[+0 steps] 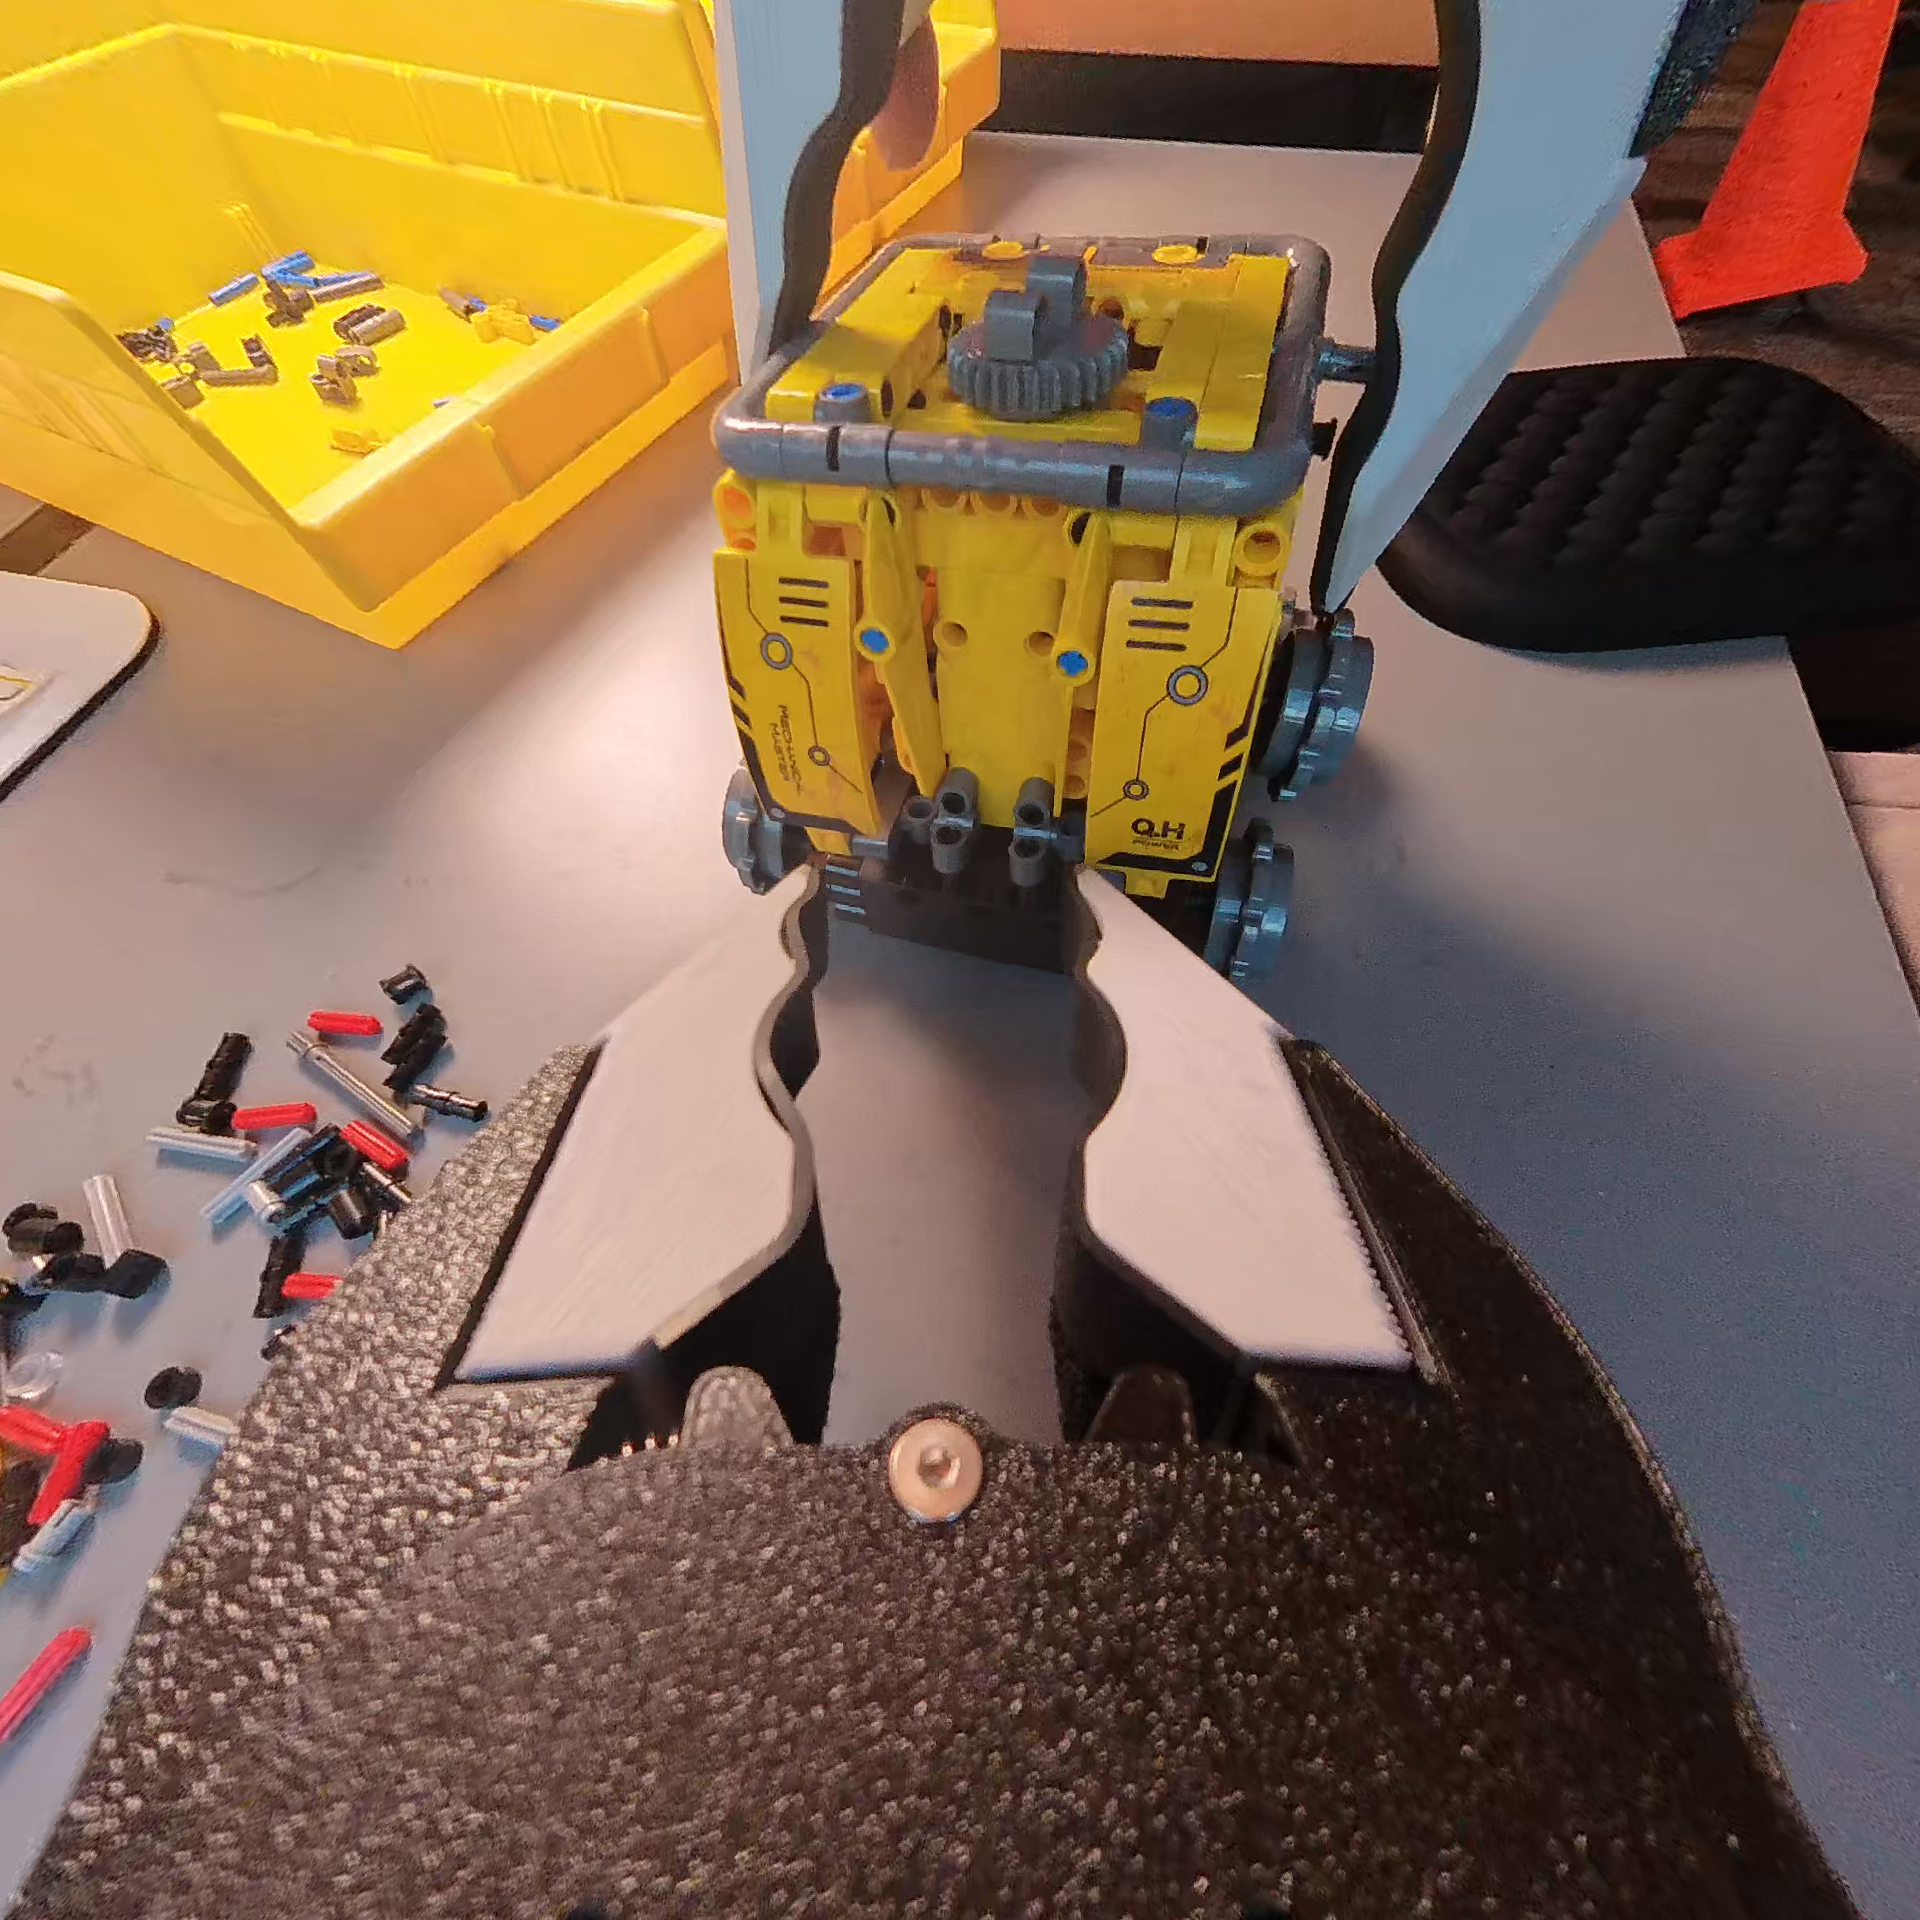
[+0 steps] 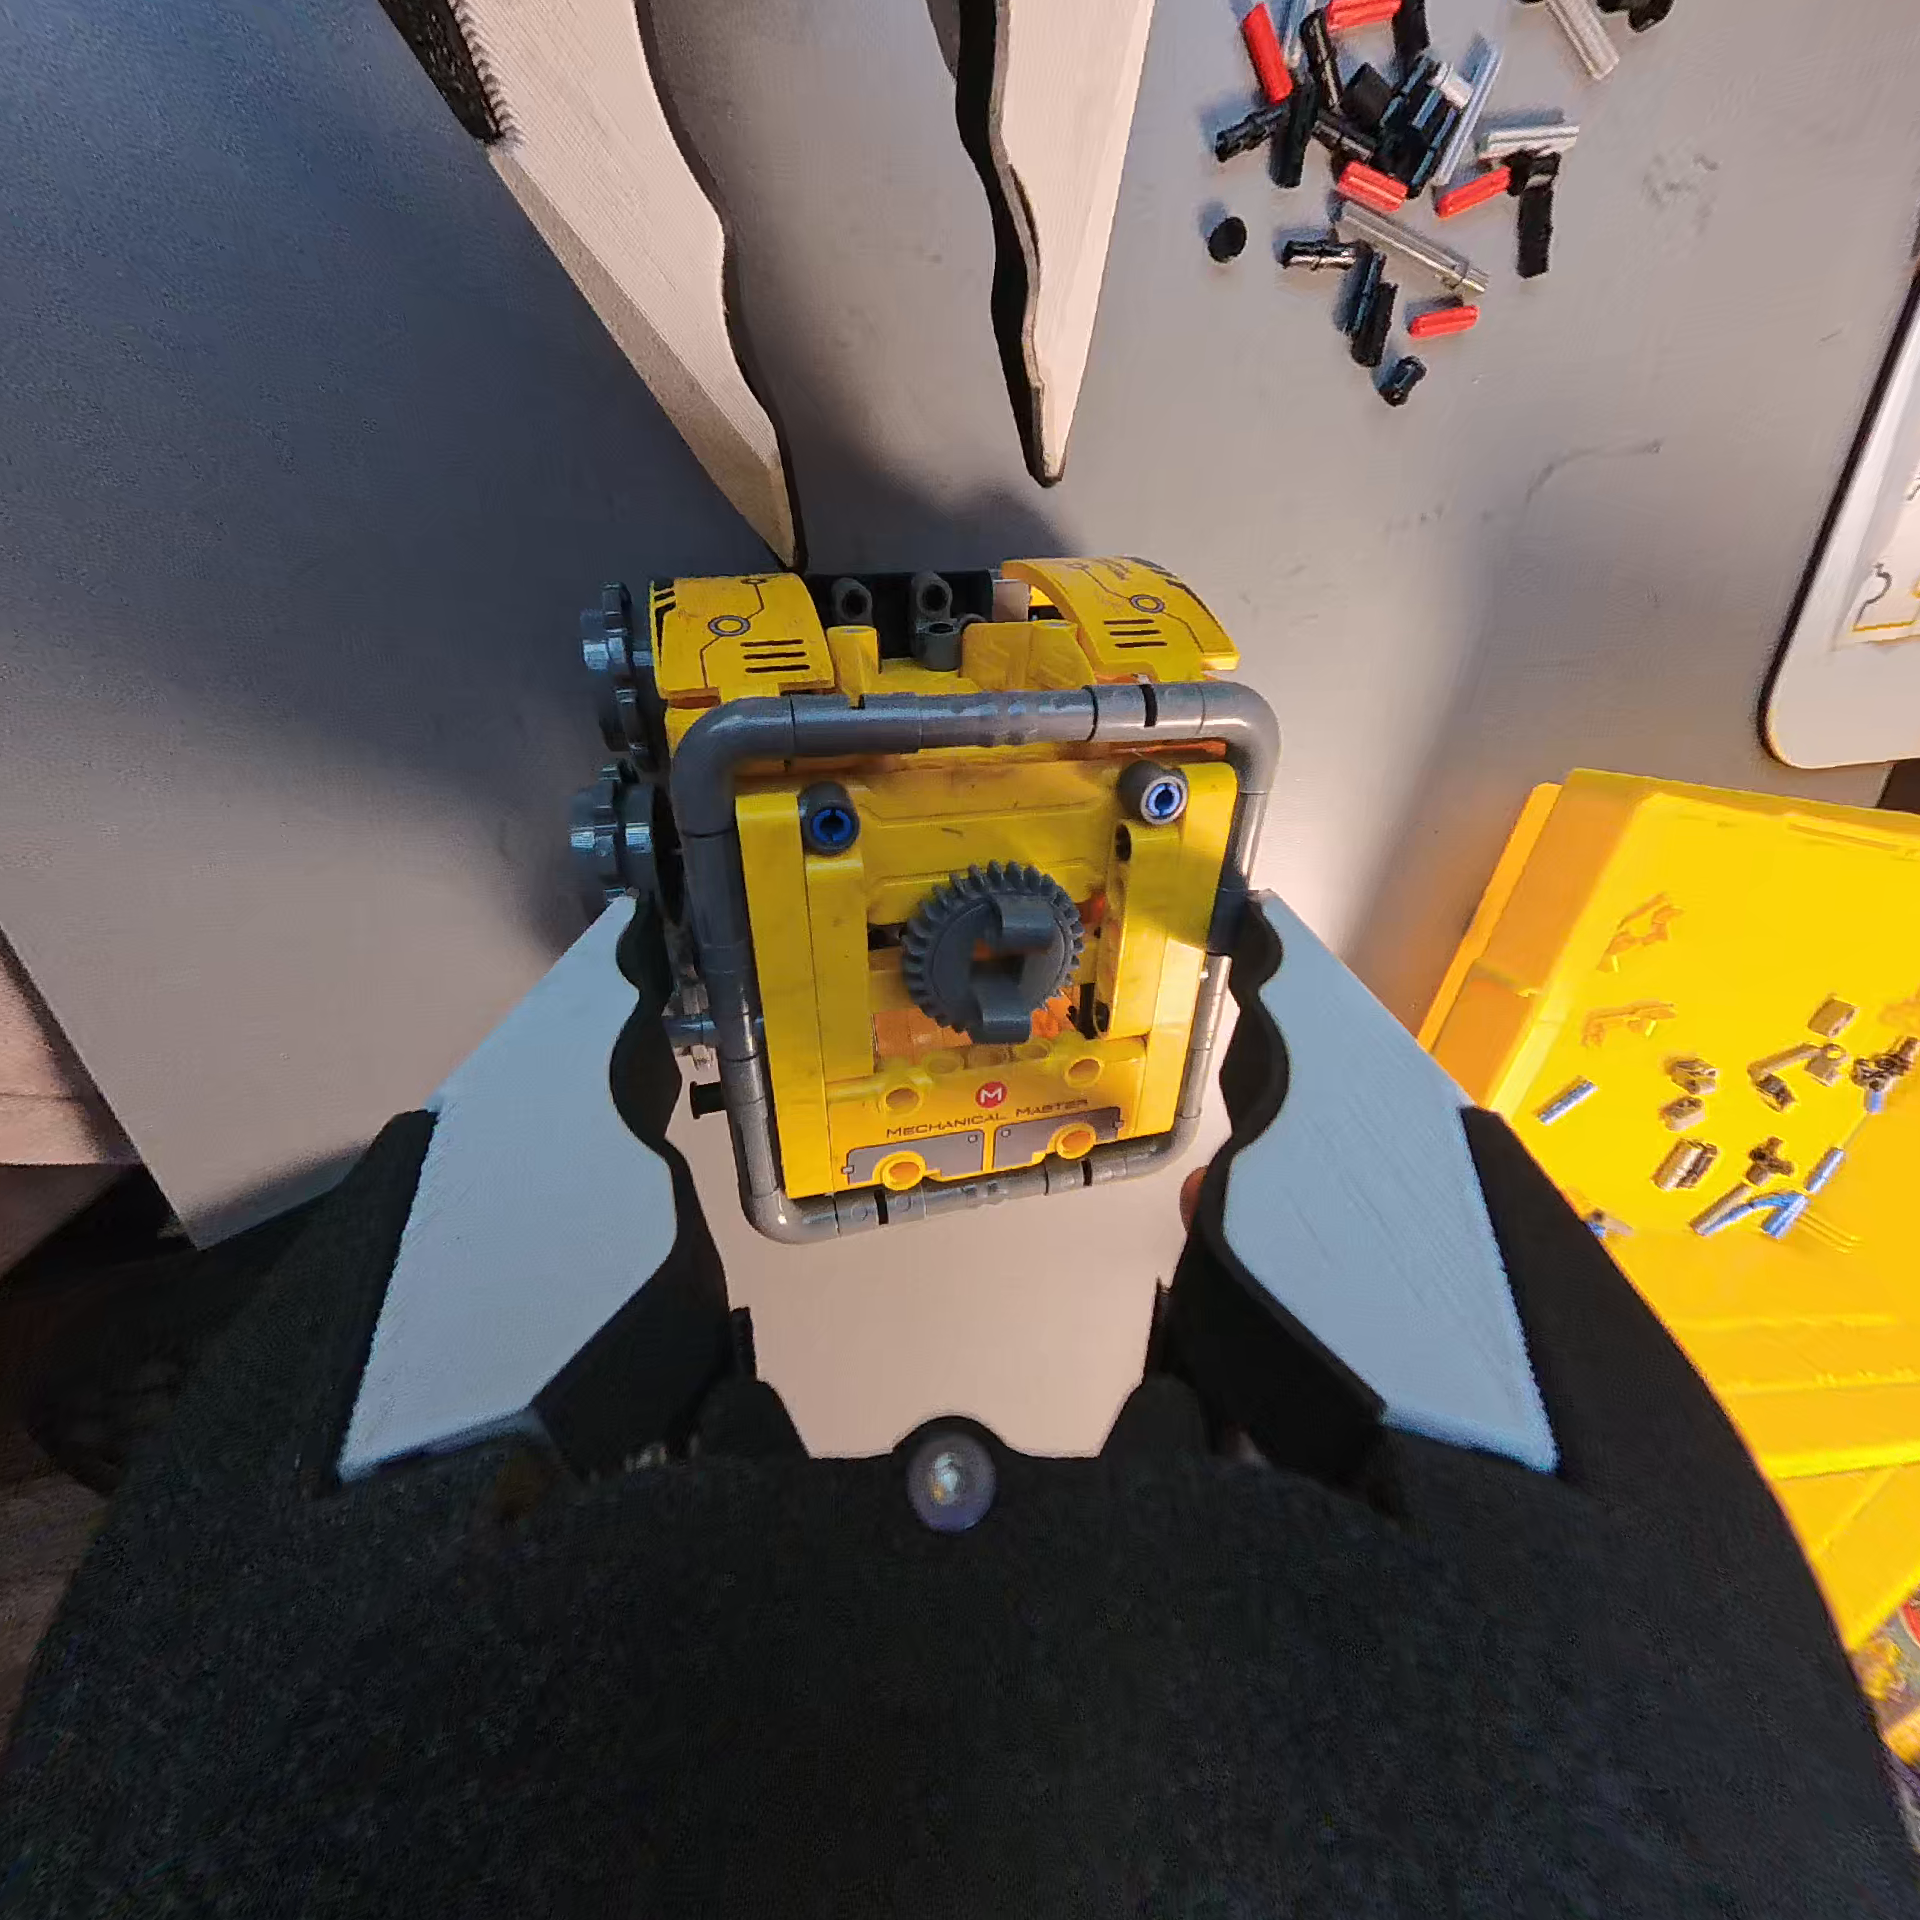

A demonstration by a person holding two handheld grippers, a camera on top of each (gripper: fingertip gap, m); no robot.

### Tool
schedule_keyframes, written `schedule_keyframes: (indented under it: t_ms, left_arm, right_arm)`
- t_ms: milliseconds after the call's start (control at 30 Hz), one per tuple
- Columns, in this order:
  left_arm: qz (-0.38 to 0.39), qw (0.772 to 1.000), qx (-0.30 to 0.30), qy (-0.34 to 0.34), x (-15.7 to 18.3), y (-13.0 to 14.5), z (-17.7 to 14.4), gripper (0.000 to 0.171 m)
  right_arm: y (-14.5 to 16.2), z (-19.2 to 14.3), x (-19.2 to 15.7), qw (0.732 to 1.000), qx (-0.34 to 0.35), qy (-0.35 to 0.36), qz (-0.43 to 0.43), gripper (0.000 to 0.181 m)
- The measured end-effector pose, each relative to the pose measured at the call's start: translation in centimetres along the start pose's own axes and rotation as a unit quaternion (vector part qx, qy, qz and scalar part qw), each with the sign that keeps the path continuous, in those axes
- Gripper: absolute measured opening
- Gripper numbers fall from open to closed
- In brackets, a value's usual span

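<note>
Left wrist view. At the bottom, left gripper [image 1: 945,894], spread open, tips just at the foot of a yellow toy model [image 1: 997,644], one on each side of its black base block [image 1: 956,935]; nothing clamped. Toy upright on the grey table [image 1: 468,779], grey wheels at its sides, grey gear [image 1: 1039,364] on top inside a grey tube frame. From above, right gripper's fingers [image 1: 1475,312] down both sides of the toy, the near one pressed against its wheel side, the far one partly hidden behind it. To the left on the table, loose pieces [image 1: 312,1132] in black, red and grey. Behind them, a yellow bin [image 1: 416,499] with small parts [image 1: 312,322] in it. At the left edge, the corner of a white board [image 1: 62,665]. Beyond the table's right edge, a black mesh chair [image 1: 1662,499].

Right wrist view. Looking down on the toy's top: right gripper [image 2: 940,935] closed on the toy, dark pads against the grey frame on both sides. At the top, left gripper's fingers [image 2: 644,260] well apart, one tip touching the toy's far corner, the other just short of it. Loose pieces at upper right, board at the right edge, bin at lower right.
</note>
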State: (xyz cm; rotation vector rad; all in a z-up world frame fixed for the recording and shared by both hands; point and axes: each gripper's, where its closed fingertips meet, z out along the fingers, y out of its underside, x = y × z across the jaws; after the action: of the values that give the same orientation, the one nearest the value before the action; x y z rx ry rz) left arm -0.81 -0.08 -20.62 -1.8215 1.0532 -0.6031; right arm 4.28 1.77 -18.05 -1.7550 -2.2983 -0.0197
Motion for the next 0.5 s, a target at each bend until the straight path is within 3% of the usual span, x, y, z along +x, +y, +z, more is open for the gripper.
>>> schedule_keyframes:
  t_ms: [300,500]
  left_arm:
    - [-0.014,1.000,0.001,-0.004,-0.5,-0.1,-0.6,0.044]
    - [-0.010,1.000,-0.009,0.003,-0.1,0.1,-0.5,0.044]
  right_arm:
    - [0.6,-0.5,1.4,0.981,0.146,-0.073,0.108,0.106]
    - [1.1,-1.3,2.6,0.962,0.201,-0.113,0.147,0.105]
